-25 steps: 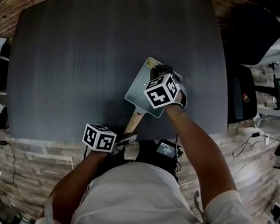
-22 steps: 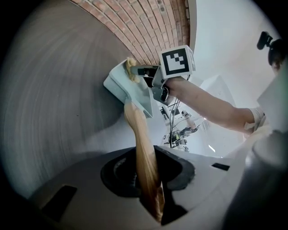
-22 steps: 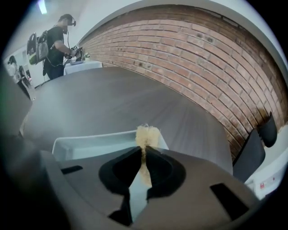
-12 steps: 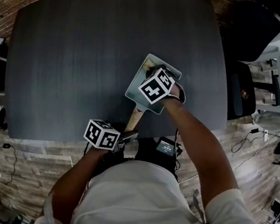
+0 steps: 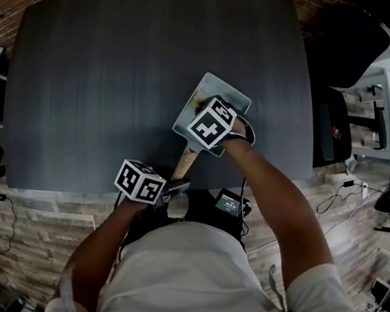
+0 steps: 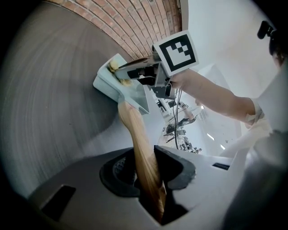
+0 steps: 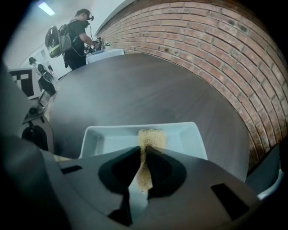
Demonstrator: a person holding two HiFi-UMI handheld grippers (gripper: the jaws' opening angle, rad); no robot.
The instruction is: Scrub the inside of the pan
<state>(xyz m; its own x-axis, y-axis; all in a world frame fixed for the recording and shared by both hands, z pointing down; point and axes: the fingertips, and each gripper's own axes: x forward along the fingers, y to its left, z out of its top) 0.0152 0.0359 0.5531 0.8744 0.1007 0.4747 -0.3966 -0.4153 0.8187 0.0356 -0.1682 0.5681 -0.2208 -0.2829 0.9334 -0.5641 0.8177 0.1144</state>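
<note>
A square pale pan (image 5: 224,92) with a wooden handle (image 5: 187,162) lies on the dark table (image 5: 121,66) near its front edge. My left gripper (image 5: 175,185) is shut on the handle (image 6: 139,139), at the end that sticks out past the table edge. My right gripper (image 5: 206,111) reaches down into the pan (image 7: 180,134) with a tan sponge (image 7: 150,137) pinched between its jaws. Those jaws are opening slightly, but the pads still touch the sponge. The sponge's front end rests on the pan floor. In the left gripper view the right gripper (image 6: 123,74) sits over the pan (image 6: 104,77).
A brick wall (image 7: 216,49) runs along the table's far side. A dark chair (image 5: 345,43) stands off the right corner. A person with a backpack (image 7: 74,36) works at a distant table. The wood-look floor (image 5: 40,208) lies just below the handle end.
My right gripper has slid a little leftward across the pan with the sponge. The left gripper stays on the handle, and the pan has barely shifted.
</note>
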